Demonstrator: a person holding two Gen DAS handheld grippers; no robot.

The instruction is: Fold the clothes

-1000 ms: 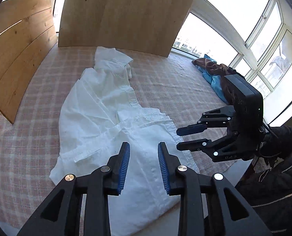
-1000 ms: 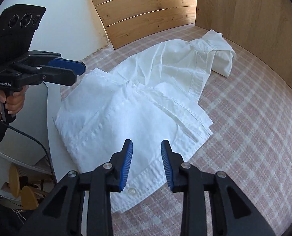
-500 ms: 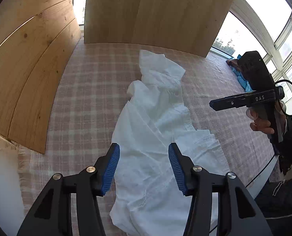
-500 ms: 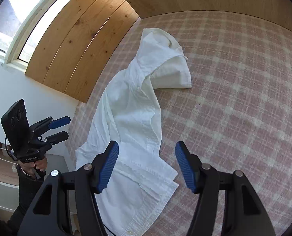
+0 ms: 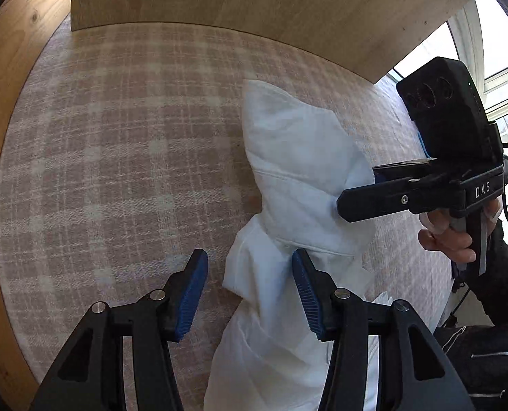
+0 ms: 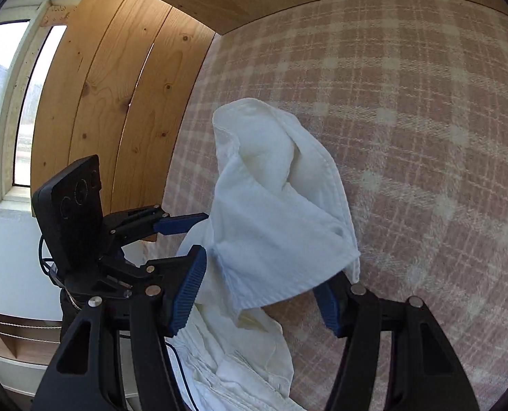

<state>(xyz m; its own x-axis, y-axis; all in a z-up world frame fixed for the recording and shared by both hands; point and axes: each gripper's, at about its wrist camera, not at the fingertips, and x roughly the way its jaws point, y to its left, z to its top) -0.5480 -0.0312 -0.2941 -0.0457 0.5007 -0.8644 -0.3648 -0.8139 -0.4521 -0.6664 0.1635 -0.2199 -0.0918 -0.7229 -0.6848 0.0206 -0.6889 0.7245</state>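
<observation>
Left wrist view: my left gripper, jaws closing, straddles the white shirt at lower centre on the plaid blanket; my right gripper stands apart around its cuff.

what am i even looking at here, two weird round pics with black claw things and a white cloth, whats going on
There is no robot here. A person holds a hand-held pair of tongs in each hand, and a wide-angle camera on each looks forward along its fingers, which makes the pictures round.

One picture is from the left tongs; the right tongs and the hand holding them show at its right. The other is from the right tongs, with the left tongs at its left.

A crumpled white garment lies on a pink checked cloth, with wooden boards behind. Both tongs reach around the garment's bunched end. Nothing is gripped yet; the left jaws are closing.
</observation>
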